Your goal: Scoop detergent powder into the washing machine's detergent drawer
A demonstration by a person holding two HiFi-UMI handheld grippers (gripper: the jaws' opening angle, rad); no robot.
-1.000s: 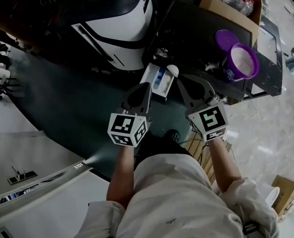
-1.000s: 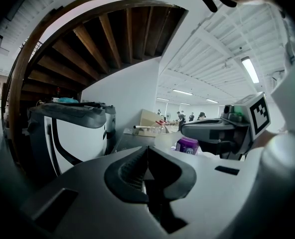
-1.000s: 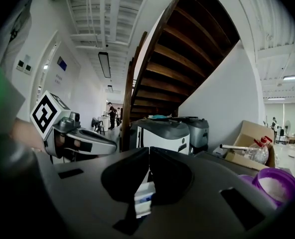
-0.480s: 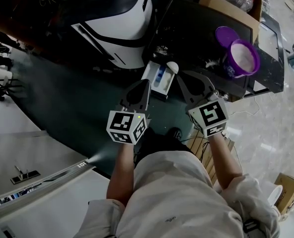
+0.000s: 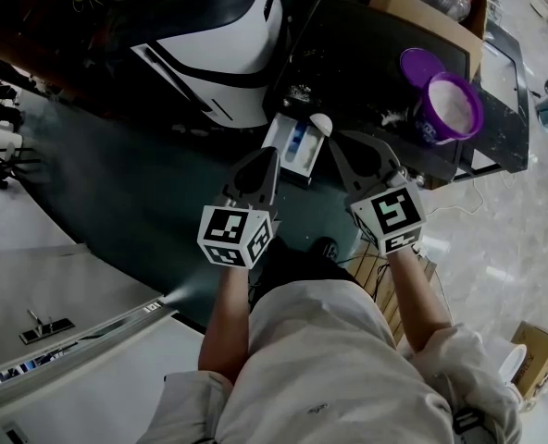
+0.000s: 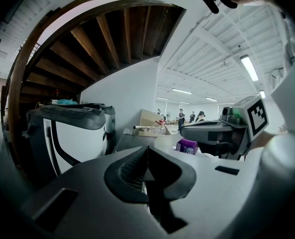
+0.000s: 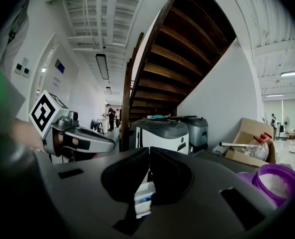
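Note:
The white detergent drawer [image 5: 295, 147] with a blue insert stands pulled out from the washing machine [image 5: 220, 40]. A small white rounded thing [image 5: 321, 126] lies at its far right corner. On the dark table [image 5: 367, 54] sits the purple tub [image 5: 450, 109] of white powder, its lid [image 5: 419, 67] beside it. My left gripper [image 5: 270, 163] hovers shut and empty just left of the drawer. To the drawer's right, my right gripper [image 5: 337, 146] is also shut and empty. In the right gripper view the drawer [image 7: 144, 199] shows below the shut jaws [image 7: 148, 158], the tub [image 7: 277, 181] at right.
A cardboard box [image 5: 436, 7] with bottles stands at the table's far edge. The dark green floor [image 5: 135, 192] spreads left of the machine, a pale floor [image 5: 515, 239] to the right. In the left gripper view the machine [image 6: 68, 128] is at left, the tub [image 6: 187, 146] ahead.
Both grippers have drifted very slightly upward in the head view over the last second. Their jaws stay shut; nothing else has moved.

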